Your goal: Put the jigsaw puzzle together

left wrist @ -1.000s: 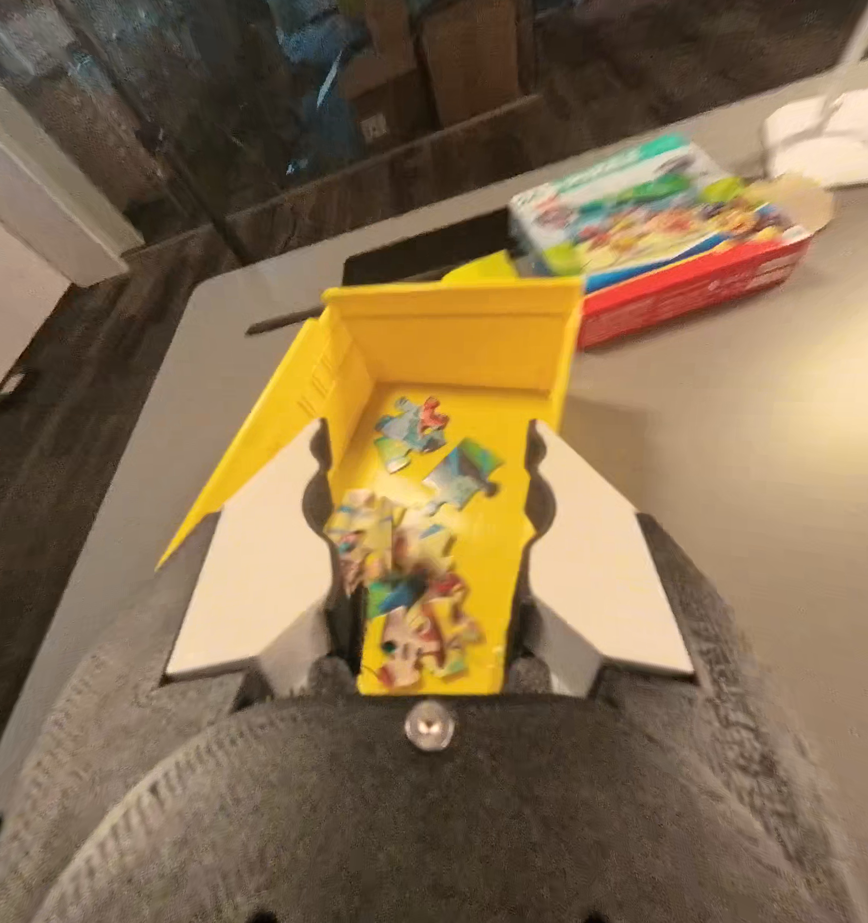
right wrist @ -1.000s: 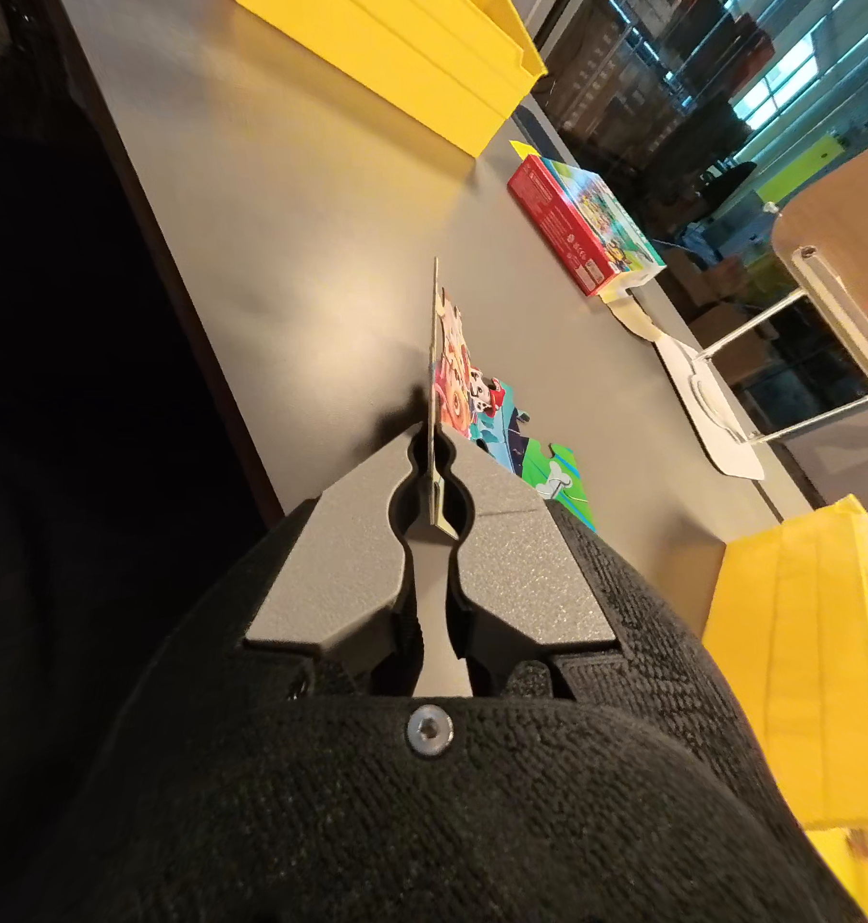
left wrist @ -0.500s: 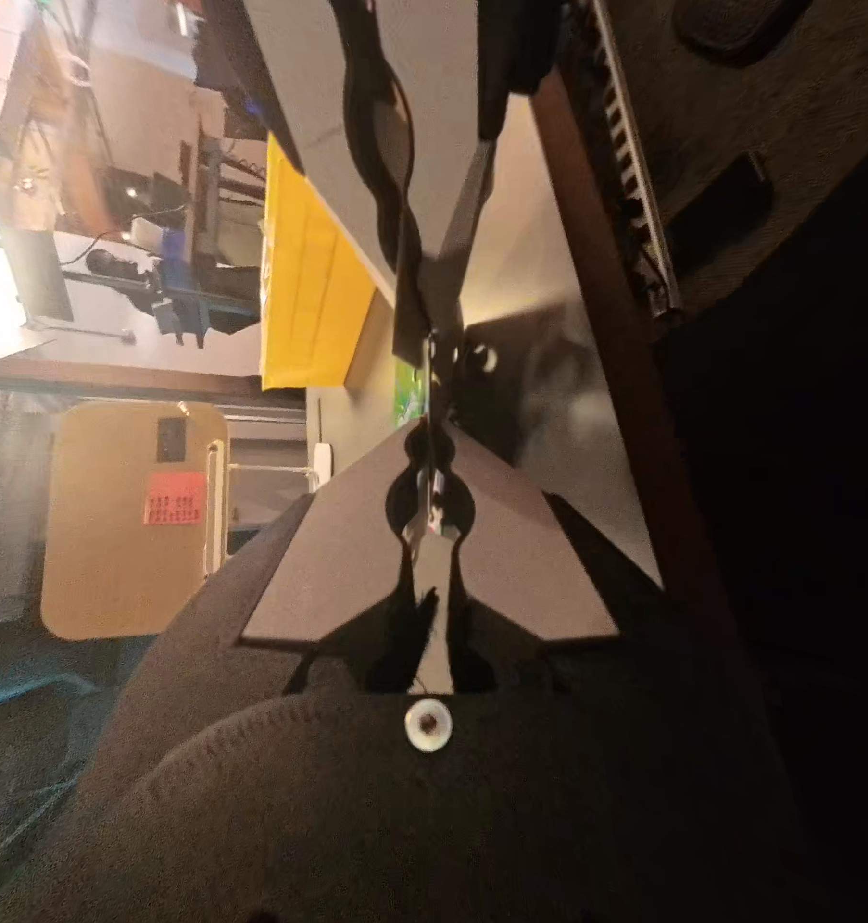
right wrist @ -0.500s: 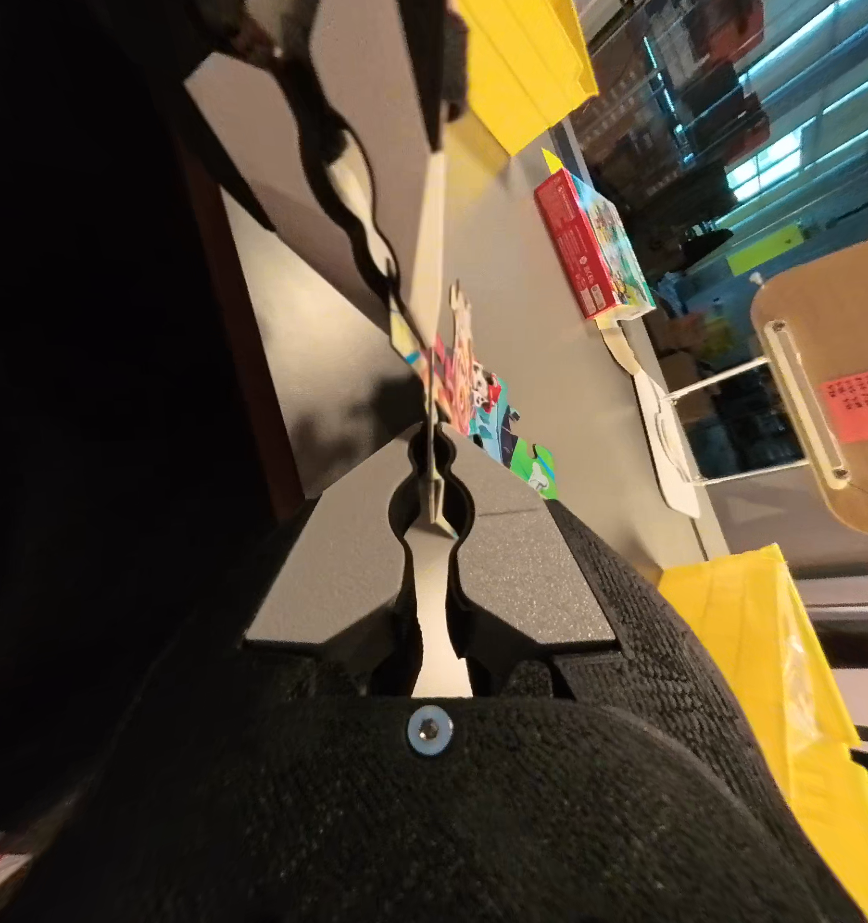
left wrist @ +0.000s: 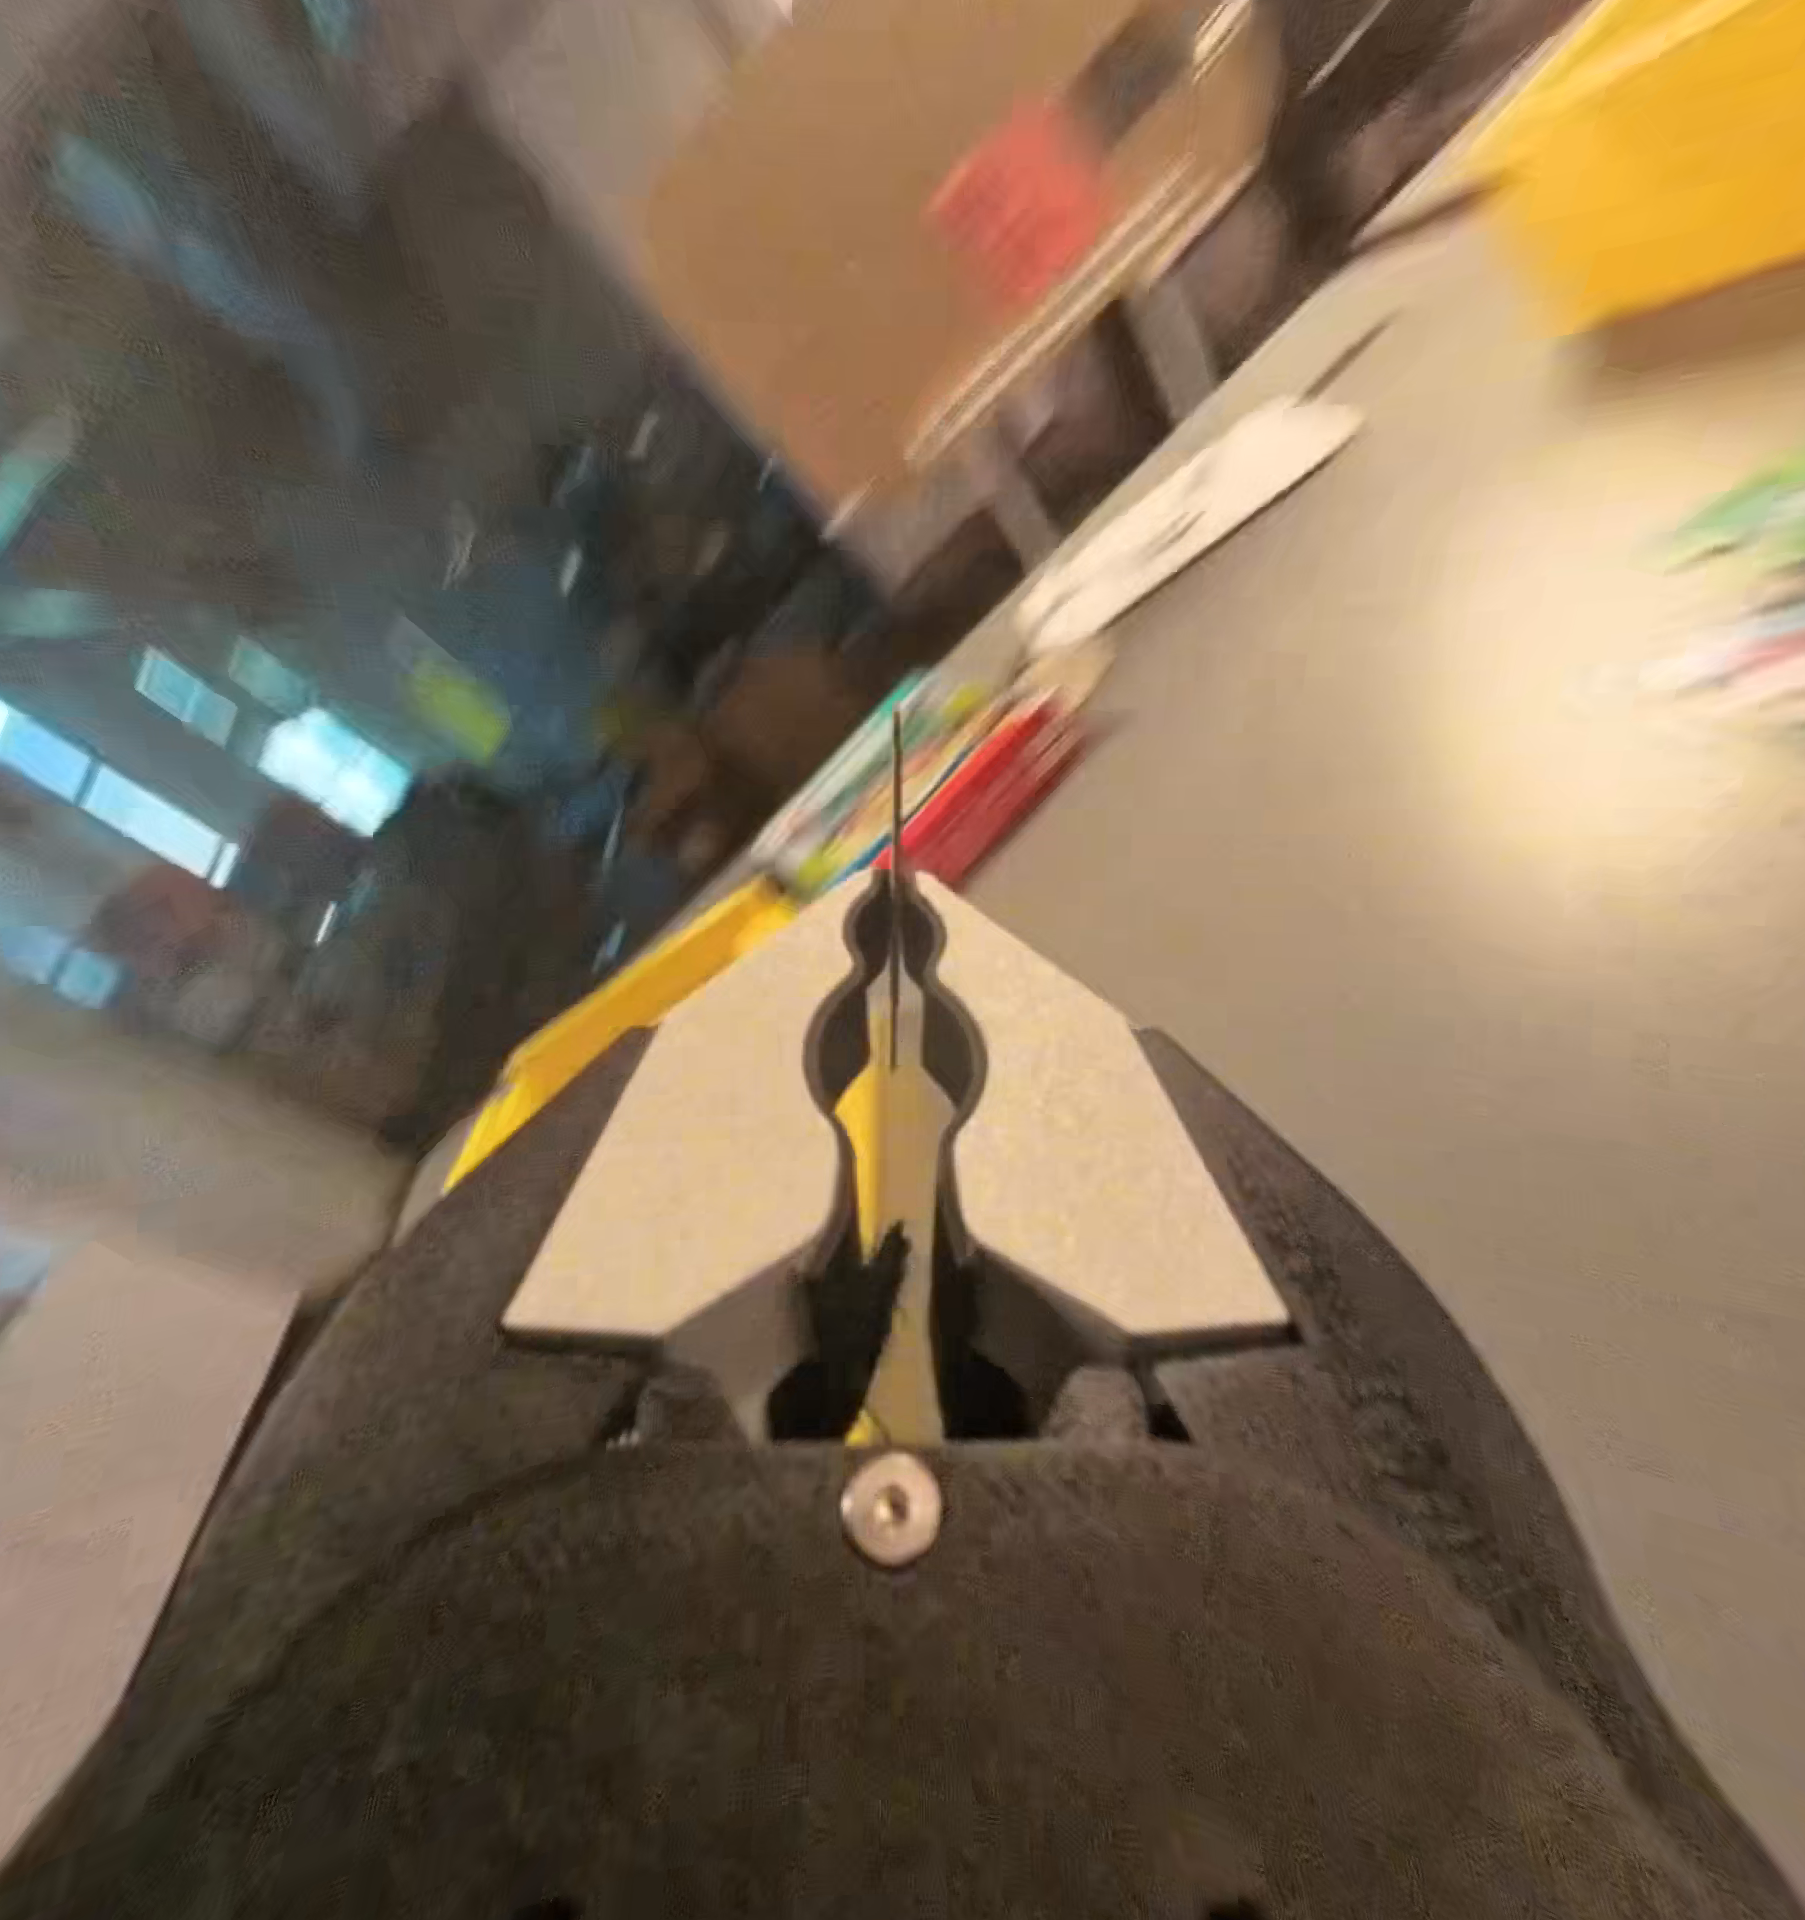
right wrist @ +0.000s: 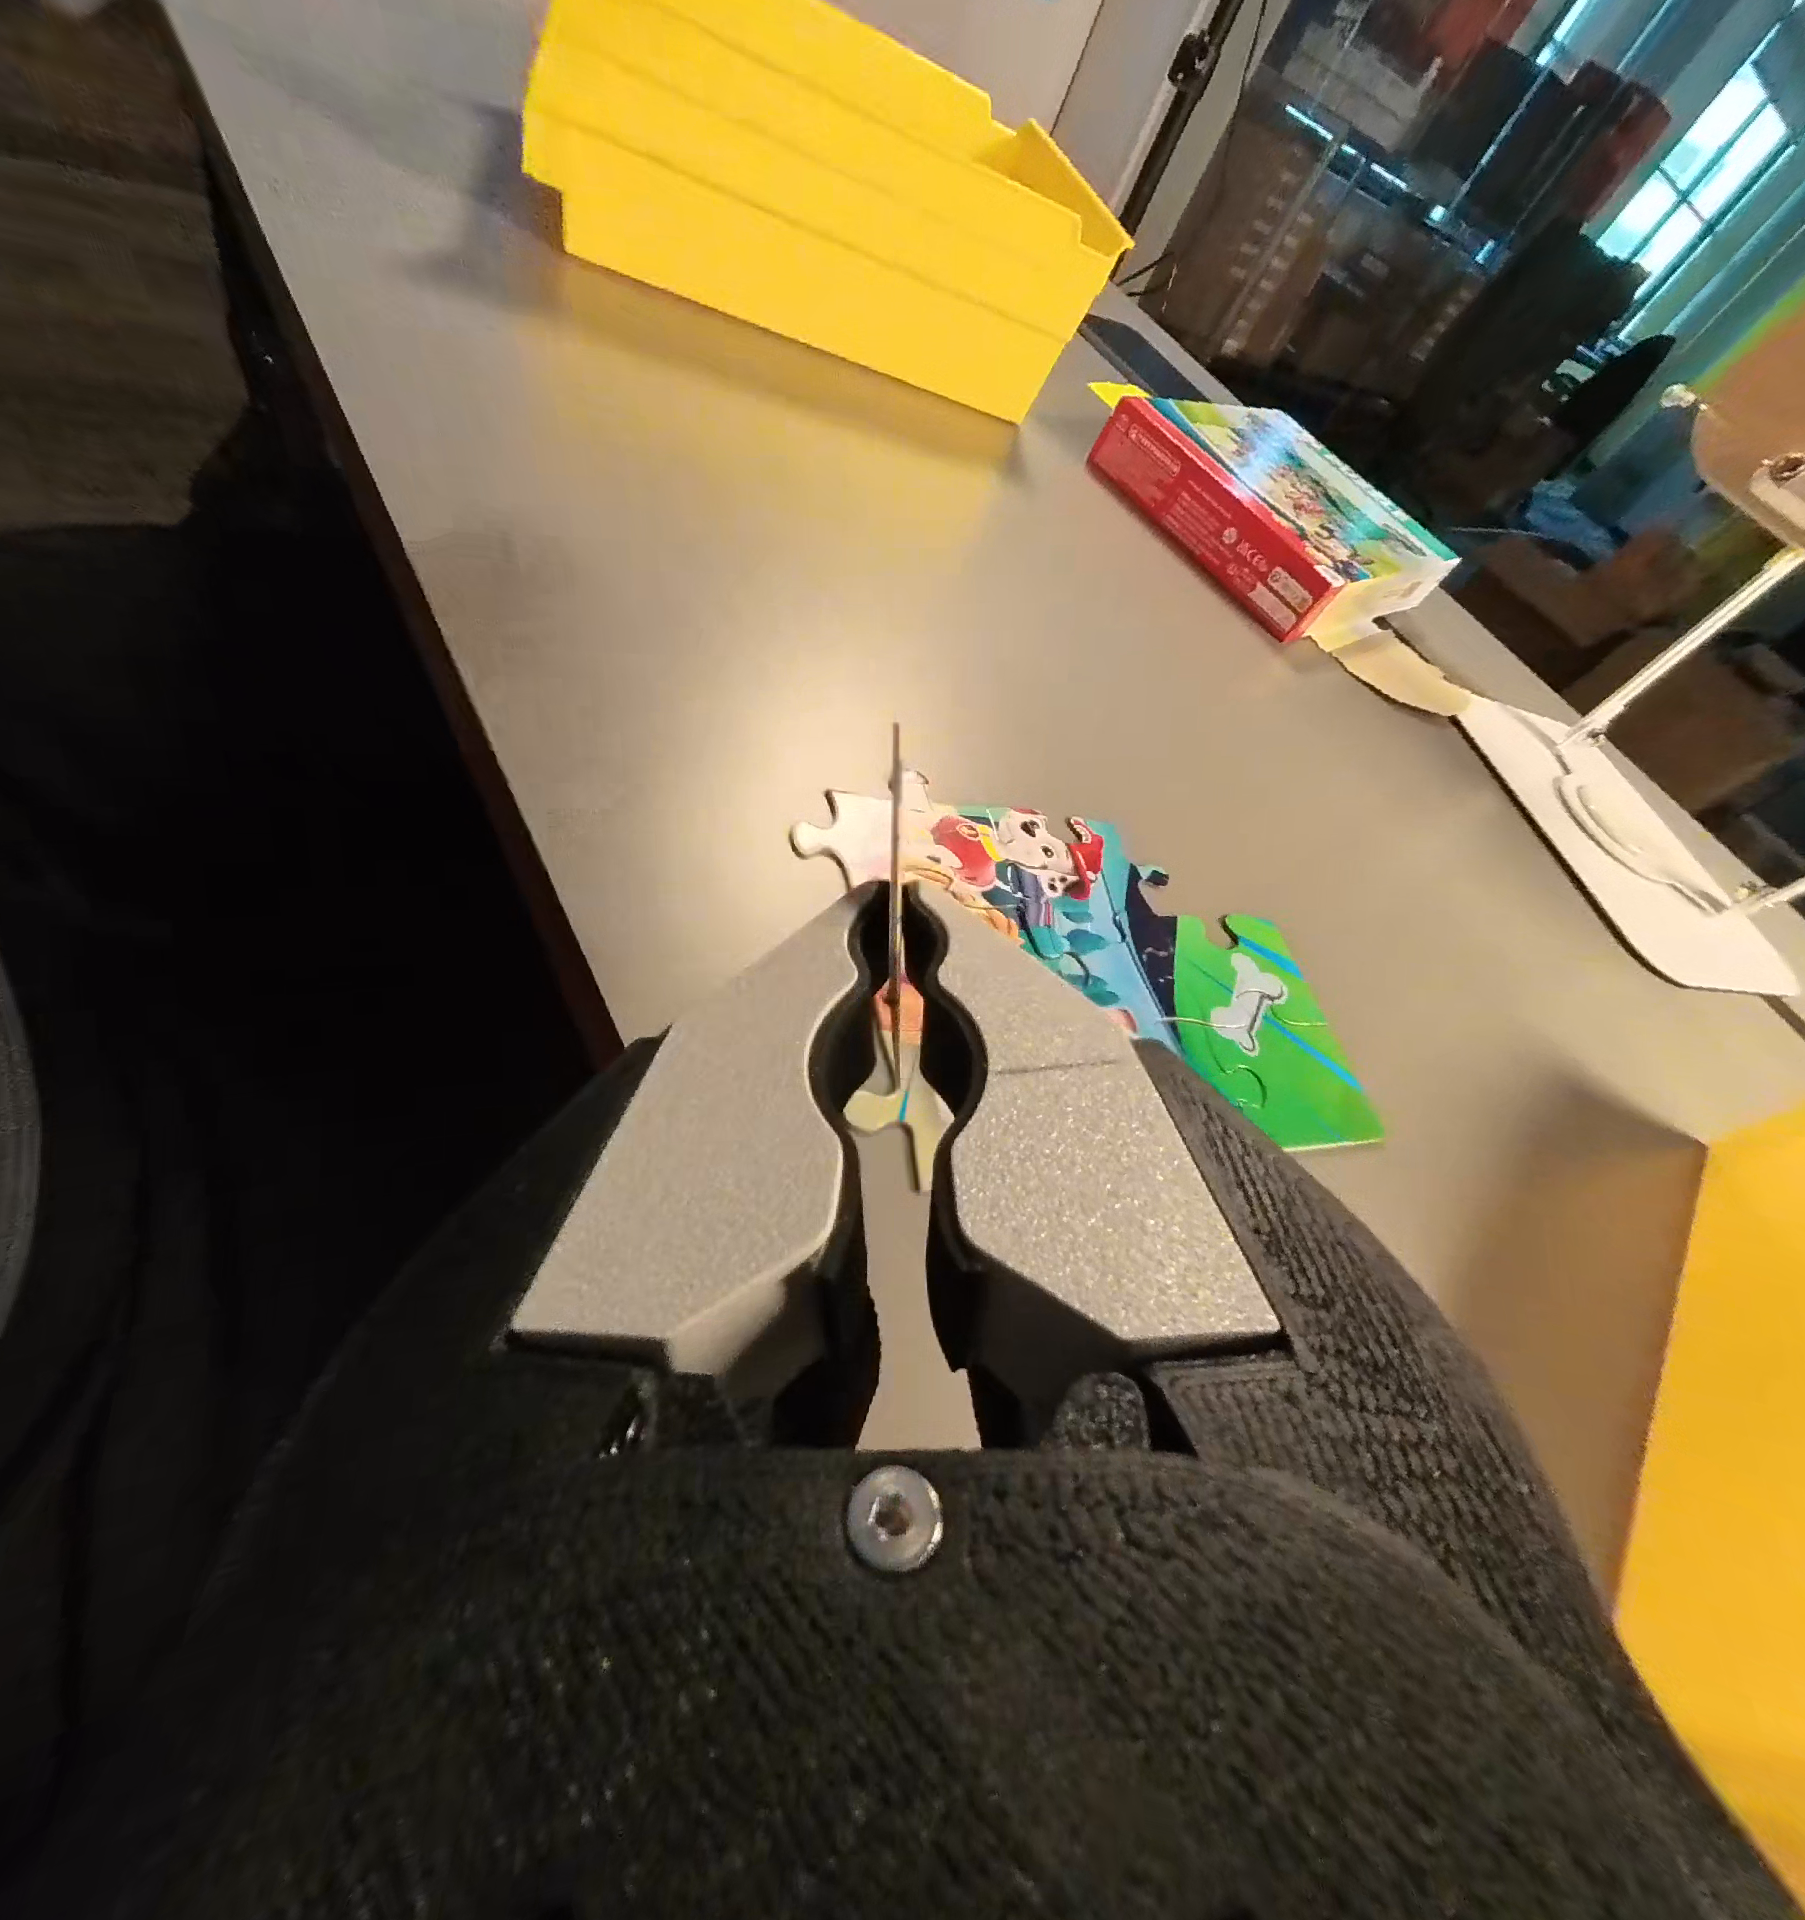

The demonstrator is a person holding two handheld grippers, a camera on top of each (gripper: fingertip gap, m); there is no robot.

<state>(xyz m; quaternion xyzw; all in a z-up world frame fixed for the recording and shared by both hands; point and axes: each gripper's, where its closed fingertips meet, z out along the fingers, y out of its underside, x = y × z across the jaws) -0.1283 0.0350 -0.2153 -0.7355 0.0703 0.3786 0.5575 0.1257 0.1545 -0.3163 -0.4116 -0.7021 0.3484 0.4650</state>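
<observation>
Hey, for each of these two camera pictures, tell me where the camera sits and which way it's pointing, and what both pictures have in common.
Left wrist view: on the left gripper, facing along shut fingers that pinch a thin piece edge-on; blurred grey table beyond.
Right wrist view: on the right gripper, shut on a puzzle piece, above the joined puzzle.
Shared: the table, the red puzzle box and a yellow bin.

A workshop-like office: grey table point(right wrist: 669, 582), yellow storage bins point(right wrist: 804, 197), stacked boxes point(right wrist: 1313, 208) behind glass.
</observation>
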